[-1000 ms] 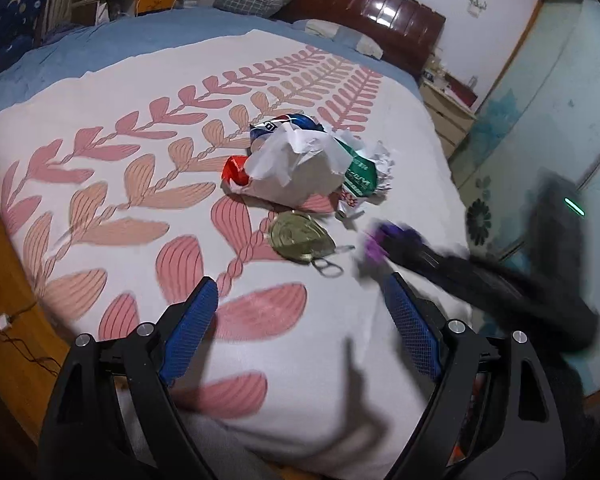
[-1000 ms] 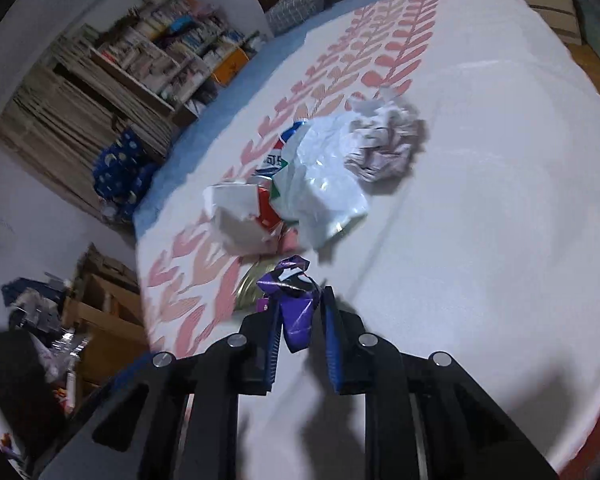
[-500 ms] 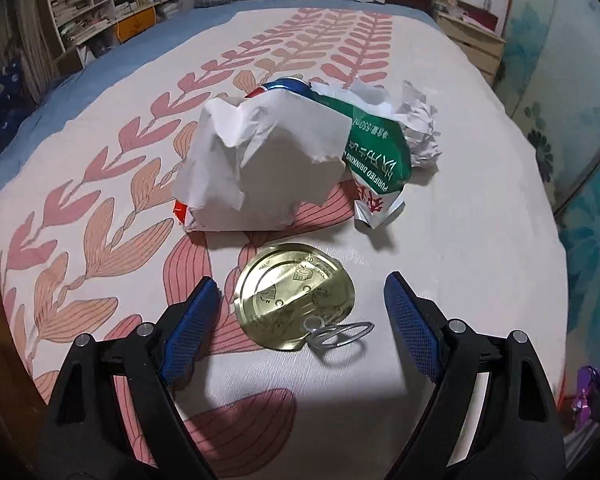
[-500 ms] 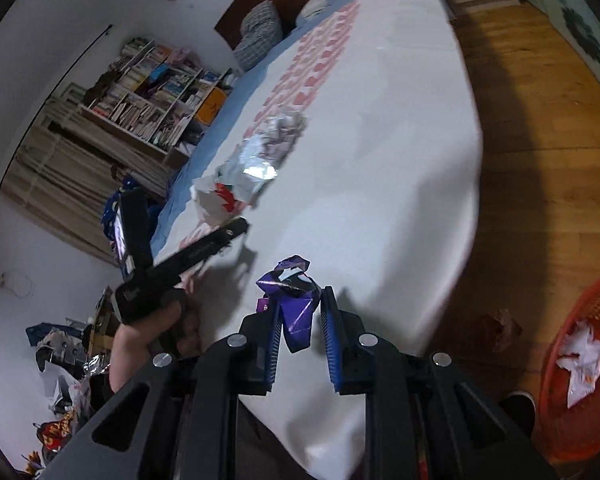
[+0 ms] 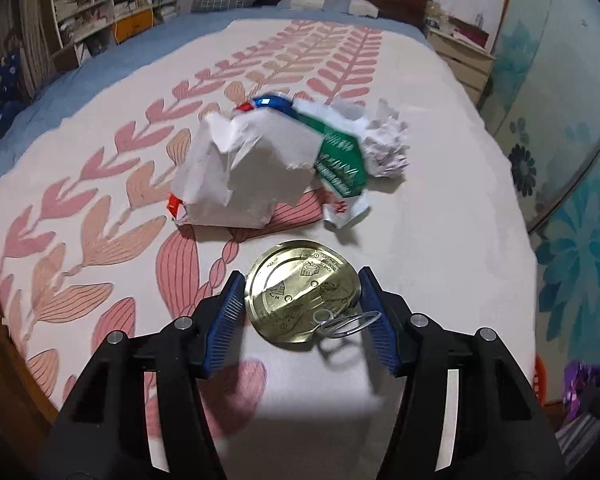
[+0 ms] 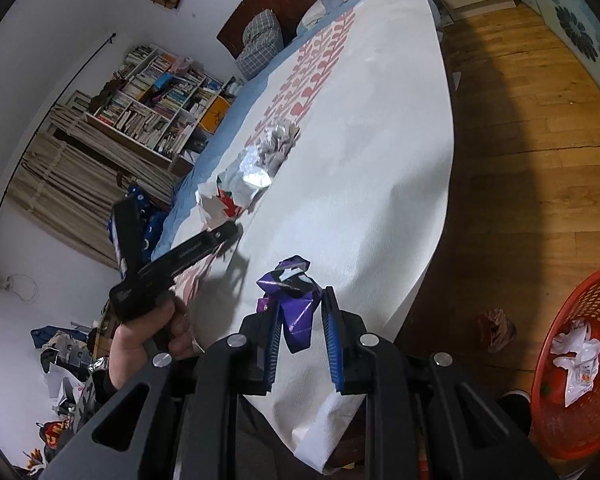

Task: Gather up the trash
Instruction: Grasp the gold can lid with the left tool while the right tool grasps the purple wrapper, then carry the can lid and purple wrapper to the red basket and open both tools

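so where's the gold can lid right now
In the left wrist view the gold can lid lies on the bedspread between the left tool's open fingers, just in front of the crumpled white paper.

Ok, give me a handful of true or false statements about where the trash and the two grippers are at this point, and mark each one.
1. The right gripper holds a purple wrapper. True.
2. The left gripper is shut on crumpled white paper. False: its open jaws flank a gold can lid on the bed.
3. The orange basket sits on the bed. False: it stands on the wooden floor.
4. The orange basket already holds white trash. True.
5. The can lid's pull ring is still attached. True.
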`<state>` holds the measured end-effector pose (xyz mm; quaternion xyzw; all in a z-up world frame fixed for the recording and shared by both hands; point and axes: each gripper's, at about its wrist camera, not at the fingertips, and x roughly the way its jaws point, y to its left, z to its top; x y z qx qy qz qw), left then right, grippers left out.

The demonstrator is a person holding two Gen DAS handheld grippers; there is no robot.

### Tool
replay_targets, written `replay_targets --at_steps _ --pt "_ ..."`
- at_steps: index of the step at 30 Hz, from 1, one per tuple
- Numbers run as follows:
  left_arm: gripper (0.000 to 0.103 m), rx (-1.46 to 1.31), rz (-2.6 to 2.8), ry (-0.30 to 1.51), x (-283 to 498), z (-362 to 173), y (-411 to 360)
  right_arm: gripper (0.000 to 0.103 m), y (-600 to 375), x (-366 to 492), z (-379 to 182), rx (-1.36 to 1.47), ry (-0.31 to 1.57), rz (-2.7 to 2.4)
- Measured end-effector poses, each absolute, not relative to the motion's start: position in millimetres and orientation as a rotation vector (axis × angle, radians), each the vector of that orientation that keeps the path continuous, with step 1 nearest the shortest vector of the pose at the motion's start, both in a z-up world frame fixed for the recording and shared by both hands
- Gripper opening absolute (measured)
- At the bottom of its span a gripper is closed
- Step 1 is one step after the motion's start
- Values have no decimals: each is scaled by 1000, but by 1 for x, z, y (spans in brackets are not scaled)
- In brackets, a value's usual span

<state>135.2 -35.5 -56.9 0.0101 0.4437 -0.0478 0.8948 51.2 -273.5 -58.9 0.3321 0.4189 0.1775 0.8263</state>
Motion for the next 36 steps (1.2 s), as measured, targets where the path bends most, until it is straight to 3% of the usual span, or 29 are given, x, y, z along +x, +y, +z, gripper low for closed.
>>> replay_targets --at_steps 7,14,17,20,25,29,35,36 --pt "58 78 -207 756 73 9 -74 22 -324 25 -4 632 756 318" --pt "59 80 -494 590 8 77 -176 23 -431 -45 72 615 526 139" --pt "59 85 -661 543 -14 91 -232 23 -469 -73 67 643 502 48" --pt "59 70 -794 646 -15 67 -293 23 -499 -93 38 708 551 -38" --pt "59 73 -839 1025 -17 -66 -372 23 -534 -118 -57 830 729 -185" --pt "59 153 -806 1167 -27 -142 -389 23 -545 -109 -119 944 951 -195" --pt "59 219 -746 1230 -29 -172 -395 25 -546 -100 -147 991 1012 -189" --pt "59 223 -746 1229 -27 -171 -396 36 -545 -101 -146 1003 1000 -185"
